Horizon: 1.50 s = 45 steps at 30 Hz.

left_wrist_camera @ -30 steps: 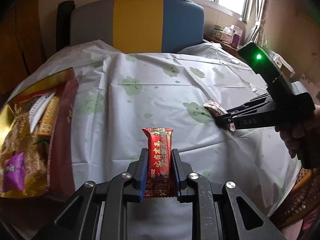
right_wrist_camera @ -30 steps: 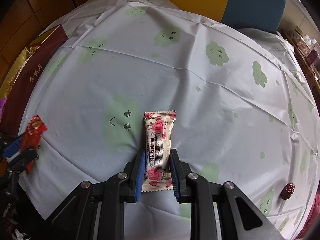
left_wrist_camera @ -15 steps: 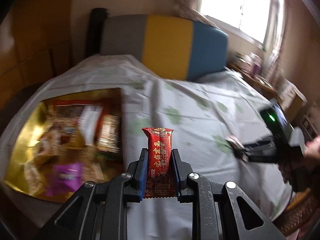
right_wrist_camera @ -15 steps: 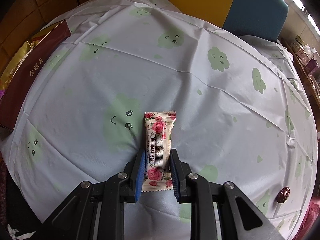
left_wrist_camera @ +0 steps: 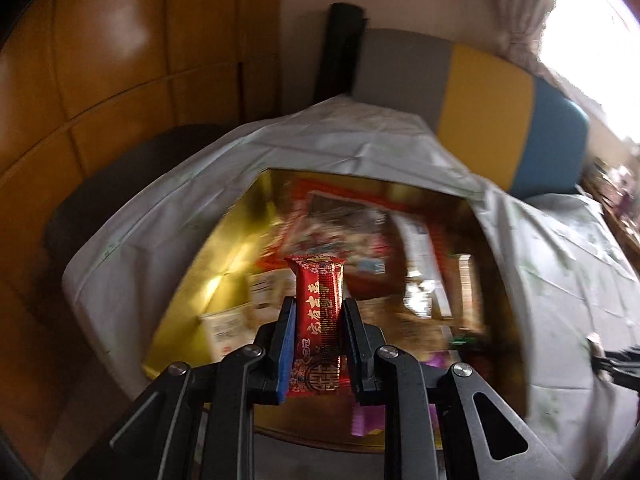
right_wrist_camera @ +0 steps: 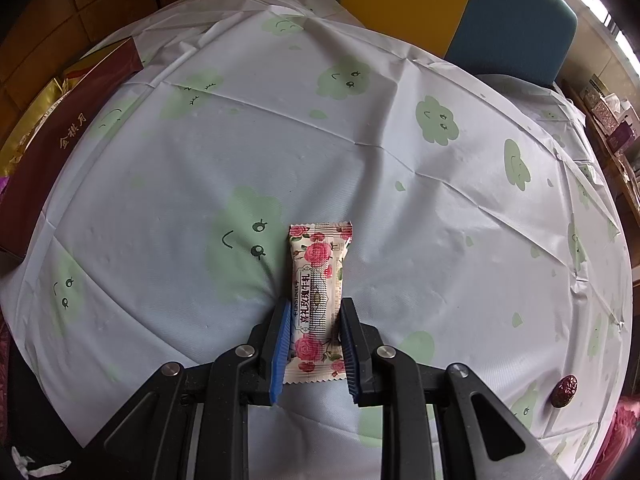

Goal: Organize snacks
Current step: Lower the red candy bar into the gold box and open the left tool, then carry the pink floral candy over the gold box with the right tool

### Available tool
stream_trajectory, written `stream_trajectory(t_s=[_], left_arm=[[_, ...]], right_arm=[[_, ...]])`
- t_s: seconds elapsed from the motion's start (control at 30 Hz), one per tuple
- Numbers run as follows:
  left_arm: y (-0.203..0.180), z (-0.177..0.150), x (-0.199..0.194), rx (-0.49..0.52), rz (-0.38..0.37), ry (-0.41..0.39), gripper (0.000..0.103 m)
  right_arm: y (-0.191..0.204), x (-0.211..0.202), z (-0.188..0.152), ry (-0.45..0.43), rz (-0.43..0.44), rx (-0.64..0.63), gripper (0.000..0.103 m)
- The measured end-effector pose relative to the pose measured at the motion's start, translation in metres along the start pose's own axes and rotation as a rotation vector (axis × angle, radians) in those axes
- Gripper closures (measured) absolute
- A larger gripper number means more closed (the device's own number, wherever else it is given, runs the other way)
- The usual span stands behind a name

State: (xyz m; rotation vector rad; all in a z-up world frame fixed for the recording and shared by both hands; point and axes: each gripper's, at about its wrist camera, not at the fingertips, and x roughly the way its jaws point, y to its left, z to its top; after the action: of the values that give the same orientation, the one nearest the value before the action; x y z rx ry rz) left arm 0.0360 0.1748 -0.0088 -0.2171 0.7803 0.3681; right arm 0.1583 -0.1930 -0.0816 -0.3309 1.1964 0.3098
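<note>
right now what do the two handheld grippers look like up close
Both look alike. The left gripper and the right gripper each have matte black angular linkage arms with triangular cut-outs and silver round pivot pins. Each has one blue ribbed pad and one dark ribbed pad. No cables, sleeves or hands show.

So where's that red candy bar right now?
The red candy bar is clamped in the left gripper, seen in the left wrist view, held above the open gold snack box near the table's edge.

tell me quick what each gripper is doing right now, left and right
Left gripper: shut on the red foil-wrapped snack bar.
Right gripper: shut on the cream rose-print snack packet.
</note>
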Motion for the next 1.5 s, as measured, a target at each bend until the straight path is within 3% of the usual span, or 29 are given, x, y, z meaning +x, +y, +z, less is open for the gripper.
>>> stream_trajectory(t_s=[0.3, 0.93, 1.5], left_arm=[[0.007, -0.013, 0.022, -0.009, 0.029, 0.057, 0.076], [-0.023, -0.015, -0.021, 0.034, -0.020, -0.020, 0.076], [-0.032, -0.029, -0.036, 0.053, -0.049, -0.017, 0.076]], right_arm=[[0.000, 0.000, 0.000, -0.002, 0.001, 0.001, 0.079], [0.001, -0.001, 0.001, -0.004, -0.009, -0.003, 0.079], [0.009, -0.004, 0.002, -0.001, -0.040, 0.007, 0.081]])
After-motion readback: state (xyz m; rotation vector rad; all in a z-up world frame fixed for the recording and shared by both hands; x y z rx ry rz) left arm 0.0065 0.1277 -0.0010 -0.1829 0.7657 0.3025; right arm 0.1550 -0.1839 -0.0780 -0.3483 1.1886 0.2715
